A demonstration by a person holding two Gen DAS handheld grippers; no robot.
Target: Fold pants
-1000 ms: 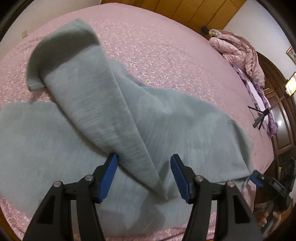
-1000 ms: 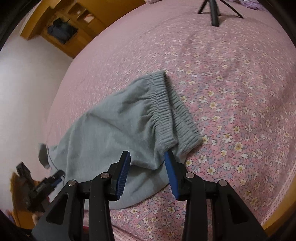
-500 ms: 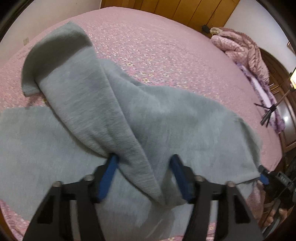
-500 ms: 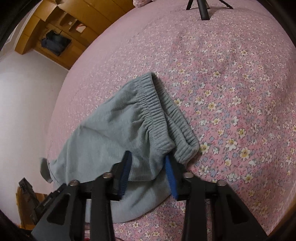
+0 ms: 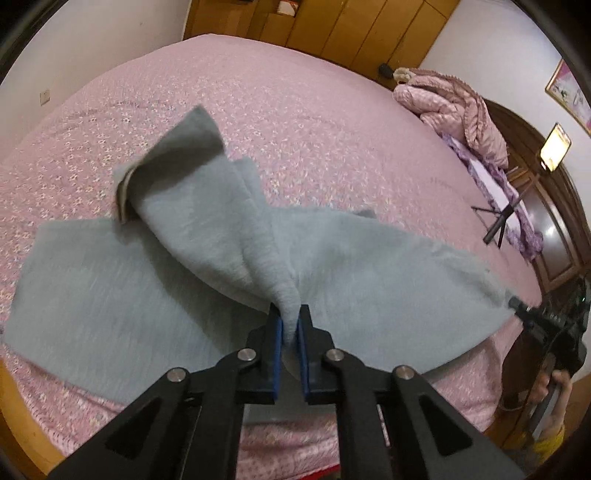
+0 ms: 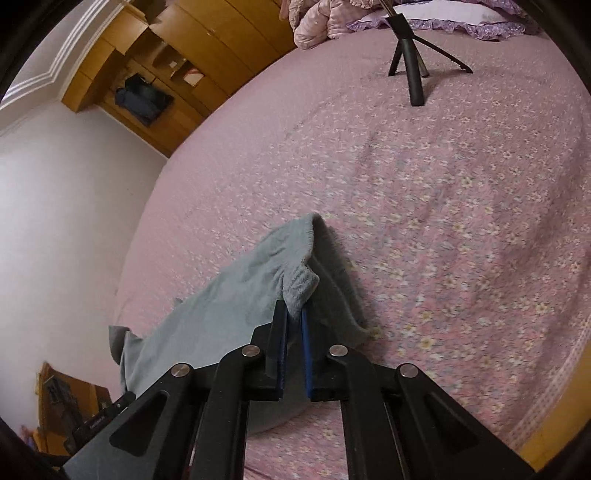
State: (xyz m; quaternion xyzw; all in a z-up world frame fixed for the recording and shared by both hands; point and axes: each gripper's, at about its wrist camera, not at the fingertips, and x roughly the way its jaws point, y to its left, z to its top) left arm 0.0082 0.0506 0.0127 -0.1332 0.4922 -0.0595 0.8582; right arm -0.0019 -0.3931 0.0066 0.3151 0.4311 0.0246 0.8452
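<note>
The grey pants [image 5: 110, 295] lie spread on the bed [image 5: 314, 122], which has a pink cover with small flowers. The left tool [image 5: 290, 325] is closed narrow on a fold of the grey cloth: the fabric is pinched between its two blue pads and rises from the bed into a peak at the tips. From this peak one trouser leg [image 5: 192, 184] runs away toward the far side, and its end is turned up and twisted, so a lighter inner edge shows there. The other parts of the pants lie flat to the left and to the right of the tool. The right tool [image 6: 294, 323] is also closed narrow, and it holds the gathered elastic waistband [image 6: 301, 288] between its blue pads; the cloth hangs down from the grip and touches the bed just beside the tips. In the left wrist view the right tool [image 5: 532, 321] is at the far right edge of the pants, with a hand [image 5: 554, 391] under it. A black tripod [image 6: 413, 70] stands on the bed, well apart from the pants. A pink quilt [image 5: 454, 107] is piled at the far end of the bed, near a wooden wardrobe [image 5: 332, 29].
</note>
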